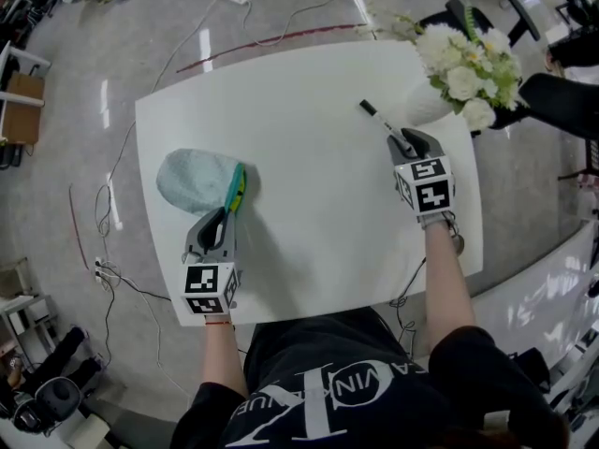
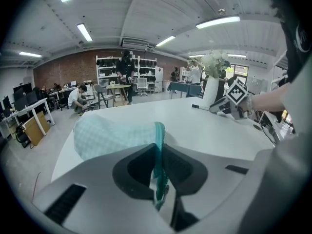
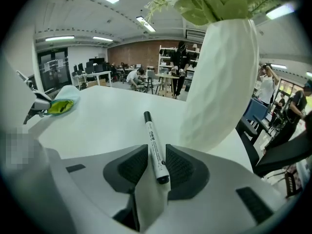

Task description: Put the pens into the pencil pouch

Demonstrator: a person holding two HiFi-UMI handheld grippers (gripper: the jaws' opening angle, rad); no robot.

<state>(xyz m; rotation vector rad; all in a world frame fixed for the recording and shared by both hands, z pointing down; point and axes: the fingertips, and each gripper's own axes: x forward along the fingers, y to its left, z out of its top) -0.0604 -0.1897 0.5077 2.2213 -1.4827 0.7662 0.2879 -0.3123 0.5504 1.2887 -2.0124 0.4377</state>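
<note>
Bright, even light from ceiling strips (image 2: 218, 22); glare streaks on the floor (image 1: 204, 64); fisheye bending, dark vignetted corners.

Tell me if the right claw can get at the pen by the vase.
Probably yes: the pen lies between the parted jaws of the right claw, and the vase close beside it does not block them.

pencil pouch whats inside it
The light blue fabric pencil pouch shows only yellow-green lining at its open teal zipper mouth. Fabric covers the rest, so any pens inside cannot be seen.
</note>
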